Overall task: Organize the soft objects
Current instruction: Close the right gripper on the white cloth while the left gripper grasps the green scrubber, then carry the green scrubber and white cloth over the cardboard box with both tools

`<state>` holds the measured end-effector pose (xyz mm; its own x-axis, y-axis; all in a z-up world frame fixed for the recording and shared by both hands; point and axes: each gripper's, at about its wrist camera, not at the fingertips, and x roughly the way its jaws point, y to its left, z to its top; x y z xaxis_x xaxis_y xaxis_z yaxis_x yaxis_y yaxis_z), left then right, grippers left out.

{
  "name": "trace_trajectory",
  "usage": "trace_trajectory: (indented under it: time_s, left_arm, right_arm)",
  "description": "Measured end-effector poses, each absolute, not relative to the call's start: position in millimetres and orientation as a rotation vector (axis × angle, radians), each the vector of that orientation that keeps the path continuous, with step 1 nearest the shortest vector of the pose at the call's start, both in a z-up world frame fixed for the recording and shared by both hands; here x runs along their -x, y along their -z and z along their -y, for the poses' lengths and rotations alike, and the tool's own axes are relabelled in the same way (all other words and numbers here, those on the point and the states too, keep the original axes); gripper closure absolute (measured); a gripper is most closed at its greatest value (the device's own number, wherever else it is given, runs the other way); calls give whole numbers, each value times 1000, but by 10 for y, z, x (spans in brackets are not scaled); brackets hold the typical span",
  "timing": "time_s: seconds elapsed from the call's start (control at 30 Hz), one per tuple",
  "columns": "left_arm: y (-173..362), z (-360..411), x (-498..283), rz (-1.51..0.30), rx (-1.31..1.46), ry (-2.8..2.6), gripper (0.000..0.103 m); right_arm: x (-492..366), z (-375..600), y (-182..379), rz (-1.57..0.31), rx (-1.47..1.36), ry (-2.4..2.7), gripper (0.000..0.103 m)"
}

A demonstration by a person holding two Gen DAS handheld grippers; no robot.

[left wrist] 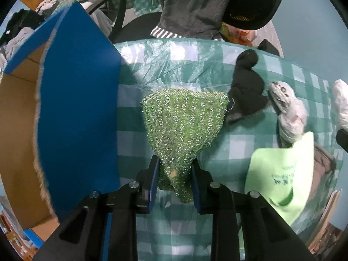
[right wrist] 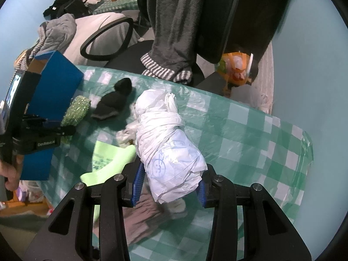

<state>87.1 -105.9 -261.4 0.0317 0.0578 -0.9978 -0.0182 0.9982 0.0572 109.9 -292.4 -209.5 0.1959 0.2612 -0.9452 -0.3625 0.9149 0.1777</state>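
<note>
The left gripper (left wrist: 175,182) squeezes a green, sparkly scrubbing cloth (left wrist: 184,121) by its narrow end. The cloth fans out wide above the checked table (left wrist: 237,143), just beside a blue box (left wrist: 80,100). The right gripper (right wrist: 169,187) squeezes a white, crinkly plastic bag bundle (right wrist: 167,143), tied around its middle. A black sock (left wrist: 245,93) lies near the cloth.

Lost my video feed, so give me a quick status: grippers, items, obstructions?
Left gripper shut on sparkly green mesh scrubber. Right gripper shut on bundled white plastic bag. Blue-sided cardboard box immediately left. Black sock on checkered tablecloth; no obstruction.
</note>
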Motion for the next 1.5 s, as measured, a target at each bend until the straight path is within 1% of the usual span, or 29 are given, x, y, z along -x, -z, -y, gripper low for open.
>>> trace_trajectory:
  time_s: [0.4,1.07,1.5]
  left_arm:
    - [2132,1145,-616,-1449,-82,8,76]
    - [1471,969,-306,-1341,-102,46,76]
    - [1244,668,-171,-1313,-69,20,76]
  right_arm:
    - [-844,2761,1810,-1264,74,-447,63]
    - [-518,2444,1270,-1169,65,-480,63]
    - [-483,2023,1032,-1134,85,-563,63]
